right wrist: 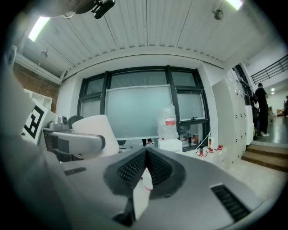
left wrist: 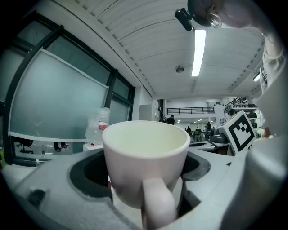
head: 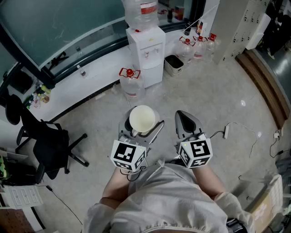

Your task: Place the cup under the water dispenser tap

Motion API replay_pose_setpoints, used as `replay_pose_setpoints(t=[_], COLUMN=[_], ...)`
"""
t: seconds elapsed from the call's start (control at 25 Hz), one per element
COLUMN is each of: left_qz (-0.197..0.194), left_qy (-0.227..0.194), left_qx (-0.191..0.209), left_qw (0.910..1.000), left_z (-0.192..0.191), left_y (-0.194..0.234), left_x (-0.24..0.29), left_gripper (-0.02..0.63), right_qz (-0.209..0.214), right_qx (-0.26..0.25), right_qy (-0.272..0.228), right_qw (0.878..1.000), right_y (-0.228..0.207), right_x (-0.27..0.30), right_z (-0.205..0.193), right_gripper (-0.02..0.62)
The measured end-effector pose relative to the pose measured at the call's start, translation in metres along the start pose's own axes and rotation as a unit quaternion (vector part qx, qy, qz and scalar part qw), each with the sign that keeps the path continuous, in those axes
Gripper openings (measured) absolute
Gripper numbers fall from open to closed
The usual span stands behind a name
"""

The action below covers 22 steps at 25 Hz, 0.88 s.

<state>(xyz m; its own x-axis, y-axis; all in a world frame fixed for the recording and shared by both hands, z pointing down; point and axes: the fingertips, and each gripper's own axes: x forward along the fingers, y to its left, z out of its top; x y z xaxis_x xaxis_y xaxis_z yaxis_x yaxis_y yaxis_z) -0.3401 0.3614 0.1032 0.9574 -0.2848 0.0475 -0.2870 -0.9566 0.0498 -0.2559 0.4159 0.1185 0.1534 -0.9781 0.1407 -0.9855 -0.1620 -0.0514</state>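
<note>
A white cup point(head: 142, 119) with a handle stands upright between the jaws of my left gripper point(head: 138, 124), which is shut on it. In the left gripper view the cup point(left wrist: 146, 157) fills the middle, its handle turned towards the camera. The white water dispenser point(head: 148, 50), with a large bottle point(head: 141, 12) on top, stands by the glass wall some way ahead of the cup. My right gripper point(head: 185, 117) hangs beside the cup on its right, shut and holding nothing. In the right gripper view its jaws meet at the tips point(right wrist: 146, 155), and the dispenser point(right wrist: 169, 144) shows beyond them.
A spare water bottle point(head: 131, 82) stands on the floor left of the dispenser, a small bin point(head: 174, 63) to its right, and several more bottles point(head: 196, 45) further right. A black office chair point(head: 43, 139) is at the left. A cable with a plug point(head: 226, 131) lies at the right.
</note>
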Motion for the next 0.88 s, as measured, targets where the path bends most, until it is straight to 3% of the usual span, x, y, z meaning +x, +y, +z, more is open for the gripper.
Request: replay_pose_setpoints(t=[0.4, 0.6, 0.88], left_qz=[0.001, 0.001, 0.007], left_qy=[0.006, 0.011, 0.026], left_qx=[0.000, -0.008, -0.014], left_qw=[1.0000, 0.9999, 0.9995], left_z=[-0.006, -0.011, -0.023], left_y=[0.001, 0.004, 0.002], left_x=[-0.005, -0.006, 0.009], left_gripper=[0.426, 0.426, 0.426], right_qz=[0.001, -0.009, -0.004], right_qx=[0.000, 0.023, 0.033], right_qy=[0.009, 0.008, 0.035], right_qw=[1.000, 1.000, 0.999], right_y=[0.006, 0.004, -0.012], right_x=[-0.001, -0.001, 0.010], right_z=[-0.009, -0.013, -0.029], right_gripper=[0.025, 0.025, 0.026])
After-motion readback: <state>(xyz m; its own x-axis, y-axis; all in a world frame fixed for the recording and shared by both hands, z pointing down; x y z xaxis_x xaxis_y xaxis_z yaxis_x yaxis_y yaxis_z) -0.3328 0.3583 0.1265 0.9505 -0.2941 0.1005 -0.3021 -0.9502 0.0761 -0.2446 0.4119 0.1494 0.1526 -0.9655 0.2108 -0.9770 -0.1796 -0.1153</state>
